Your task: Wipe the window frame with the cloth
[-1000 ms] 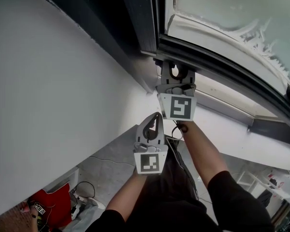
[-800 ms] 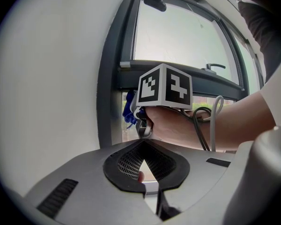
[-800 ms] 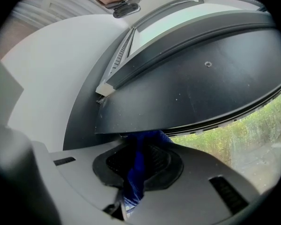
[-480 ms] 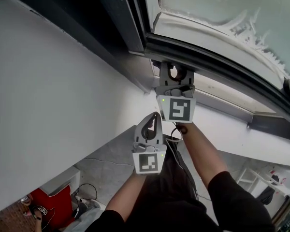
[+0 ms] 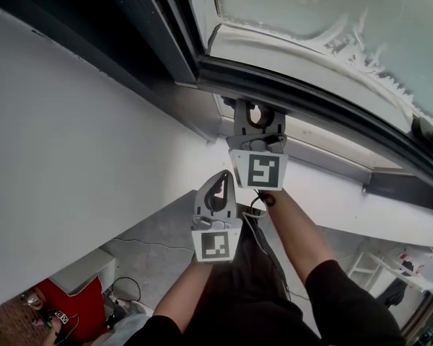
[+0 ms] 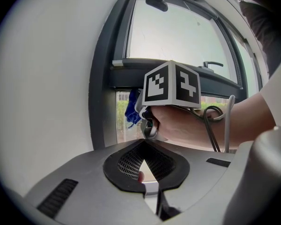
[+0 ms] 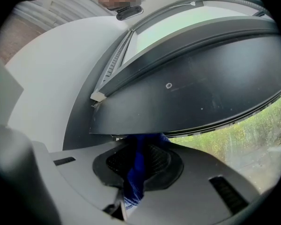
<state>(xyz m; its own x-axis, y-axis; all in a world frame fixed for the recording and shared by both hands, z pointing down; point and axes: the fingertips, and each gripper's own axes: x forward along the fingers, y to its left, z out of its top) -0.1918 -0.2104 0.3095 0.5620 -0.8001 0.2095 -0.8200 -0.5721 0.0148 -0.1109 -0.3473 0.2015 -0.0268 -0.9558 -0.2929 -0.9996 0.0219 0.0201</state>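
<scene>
The right gripper (image 7: 139, 149) has its two black-padded jaws clamped on a crumpled bright blue cloth (image 7: 135, 172). The cloth runs up between the pads, and its far end presses against the underside of the dark grey metal window frame (image 7: 192, 93), which crosses just beyond the jaw tips. In the head view the right gripper (image 5: 256, 108) reaches up to the same frame bar (image 5: 289, 92), its tips touching the bar's lower edge under the pale glass pane (image 5: 332, 6). The cloth itself is hidden there behind the gripper body.

The left gripper (image 6: 143, 142) is closed at its tips with nothing gripped; only a narrow wedge of light shows between the pads lower down. It is held nearer and lower, just left of the right gripper and clear of the frame, pointing towards it. From its view the blue cloth (image 6: 132, 109) sticks out on the left of the right gripper's black-and-white marker cube (image 6: 171, 86), against the frame's upright (image 6: 103, 88). The person's right hand (image 6: 178, 125) is wrapped round the handle beneath the cube. A plain white wall (image 5: 72, 143) fills the left side.
</scene>
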